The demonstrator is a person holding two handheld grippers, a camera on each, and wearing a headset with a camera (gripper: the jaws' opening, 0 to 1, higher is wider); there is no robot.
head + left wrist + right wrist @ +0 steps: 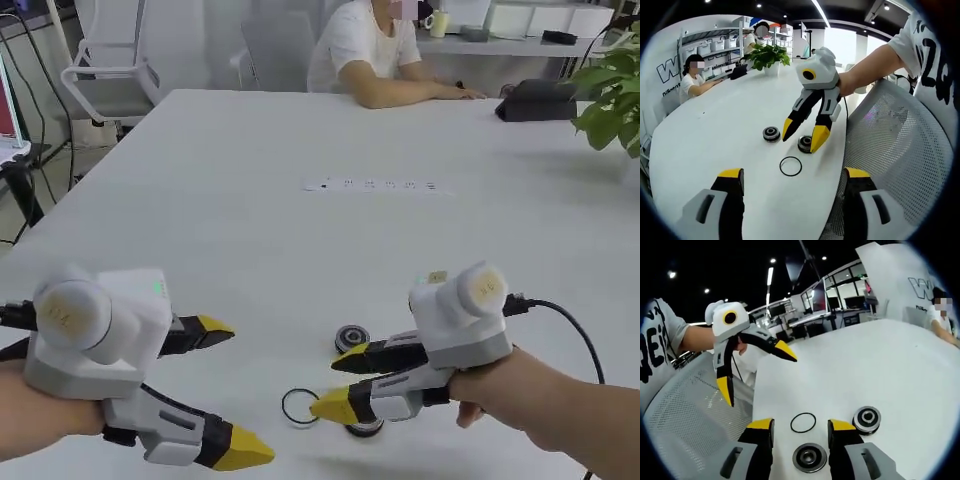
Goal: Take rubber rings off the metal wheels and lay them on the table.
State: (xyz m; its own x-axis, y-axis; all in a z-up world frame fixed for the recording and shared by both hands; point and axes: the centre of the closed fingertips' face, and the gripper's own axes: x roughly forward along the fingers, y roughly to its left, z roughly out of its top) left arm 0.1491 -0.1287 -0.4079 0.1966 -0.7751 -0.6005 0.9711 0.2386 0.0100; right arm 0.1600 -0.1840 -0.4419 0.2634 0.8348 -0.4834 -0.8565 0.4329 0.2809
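Observation:
A loose black rubber ring lies flat on the white table near its front edge. One metal wheel stands just behind my right gripper, and a second wheel sits partly hidden under its lower jaw. The right gripper is open and holds nothing. In the right gripper view the ring lies ahead between the jaws, with one wheel close in and the other wheel to the right. My left gripper is wide open and empty, left of the ring.
A person sits at the table's far side. A black bag and a green plant stand at the far right. A flush socket strip lies mid-table. A mesh chair is close behind the near edge.

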